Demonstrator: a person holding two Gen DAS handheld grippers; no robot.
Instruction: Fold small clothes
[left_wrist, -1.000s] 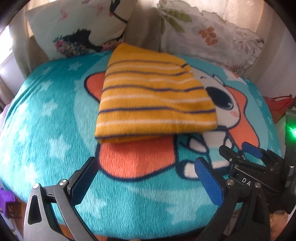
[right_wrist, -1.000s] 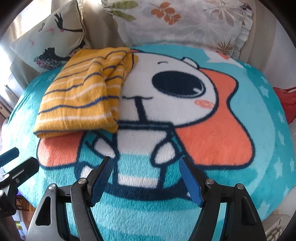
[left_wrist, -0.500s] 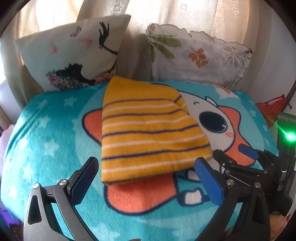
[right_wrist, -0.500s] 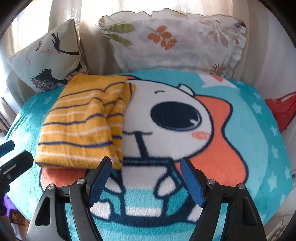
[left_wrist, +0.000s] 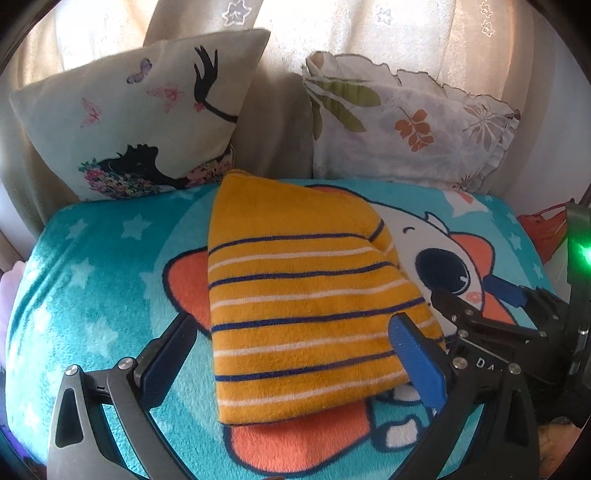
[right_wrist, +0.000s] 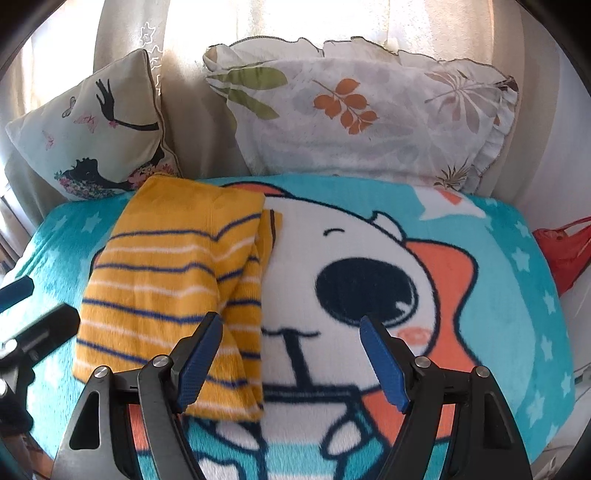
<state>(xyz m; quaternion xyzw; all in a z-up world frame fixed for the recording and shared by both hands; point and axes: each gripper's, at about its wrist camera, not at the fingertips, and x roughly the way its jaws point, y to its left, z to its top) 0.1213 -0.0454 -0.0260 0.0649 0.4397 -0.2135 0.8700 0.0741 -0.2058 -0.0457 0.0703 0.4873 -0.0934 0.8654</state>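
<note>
Garment (left_wrist: 306, 314): a small yellow knit piece with navy and white stripes, lying folded on the teal cartoon blanket (left_wrist: 92, 295), centre of the left wrist frame. We judge it light, soft and limp, with a fleecy surface that should grip rather than slide; nothing fragile about it. It already sits in several layers, so a pinch at one edge may lift only the top layer. We would take hold at the near corners of the bottom edge, catching all layers together.

Left gripper (left_wrist: 295, 362): jaws wide apart, holding nothing. The garment's lower part shows between them; the left jaw sits over blanket just beside the left edge, the right jaw overlaps the right edge. Whether they touch the cloth we cannot tell.

Right gripper (right_wrist: 291, 362): jaws also wide apart, holding nothing. In the right wrist frame the garment lies left of centre; its right edge runs just inside the left jaw, and mostly bare blanket shows between the jaws.

Two pillows (right_wrist: 362, 122) stand along the top of both frames, behind the blanket.
</note>
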